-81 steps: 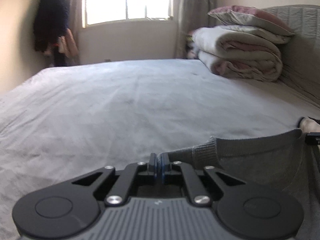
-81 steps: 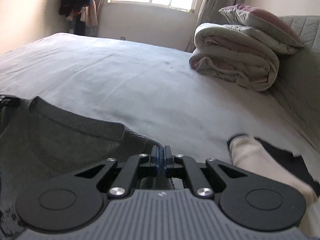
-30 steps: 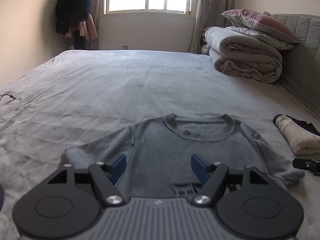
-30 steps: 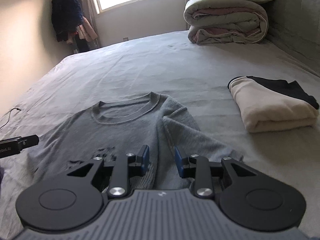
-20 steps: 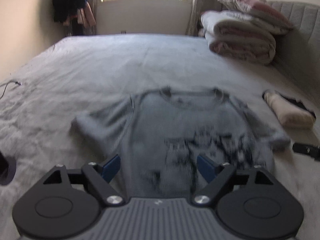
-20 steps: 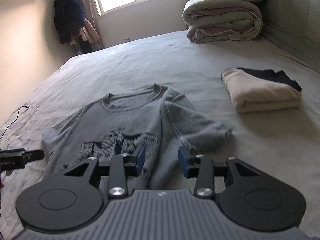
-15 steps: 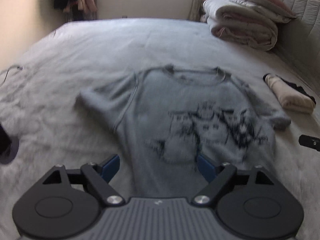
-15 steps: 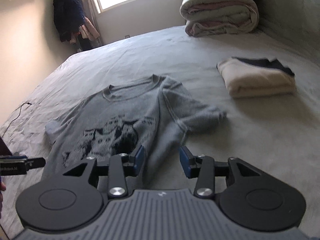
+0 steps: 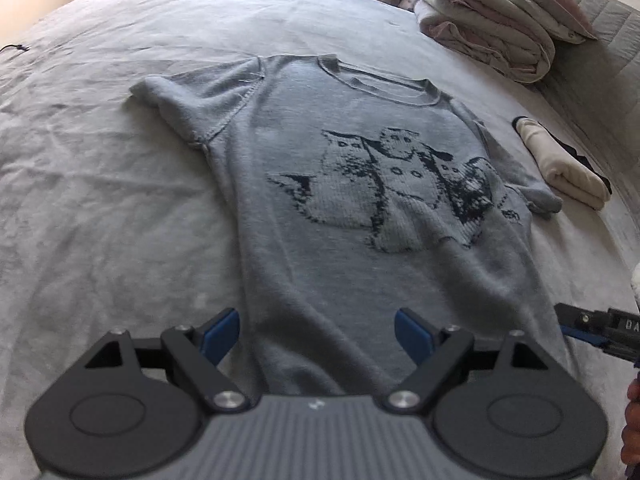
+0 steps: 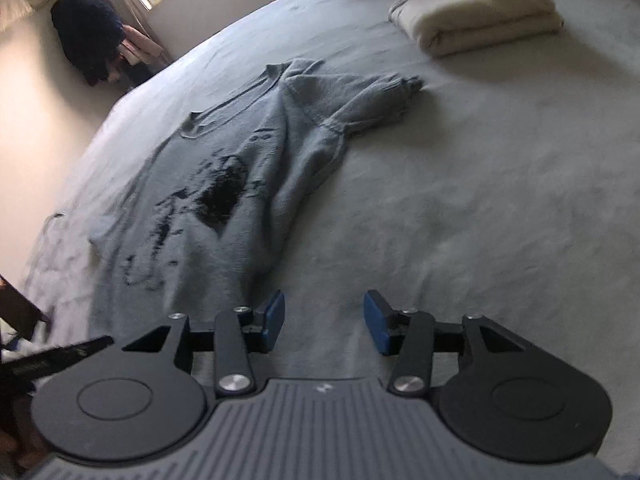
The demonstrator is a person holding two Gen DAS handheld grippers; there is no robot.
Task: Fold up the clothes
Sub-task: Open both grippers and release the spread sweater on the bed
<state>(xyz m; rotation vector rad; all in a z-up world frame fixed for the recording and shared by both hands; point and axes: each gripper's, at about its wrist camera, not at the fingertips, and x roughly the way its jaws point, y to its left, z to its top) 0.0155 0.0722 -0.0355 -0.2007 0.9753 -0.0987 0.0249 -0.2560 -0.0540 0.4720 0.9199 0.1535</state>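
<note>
Grey sweater [image 9: 360,208] lay spread face-up on the bed [image 9: 100,200], unfolded; first fold was not yet begun. Left gripper [image 9: 316,330] hung wide open over the hem, and right gripper [image 10: 324,318], jaws just opening, was empty beside it. Next move likely calls for pinching the hem corners.

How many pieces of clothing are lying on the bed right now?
2 for sure. A grey sweater with a cat picture lies spread flat in the middle of the bed; a folded cream garment sits beyond its sleeve, with something dark tucked behind it, possibly a third.
</note>
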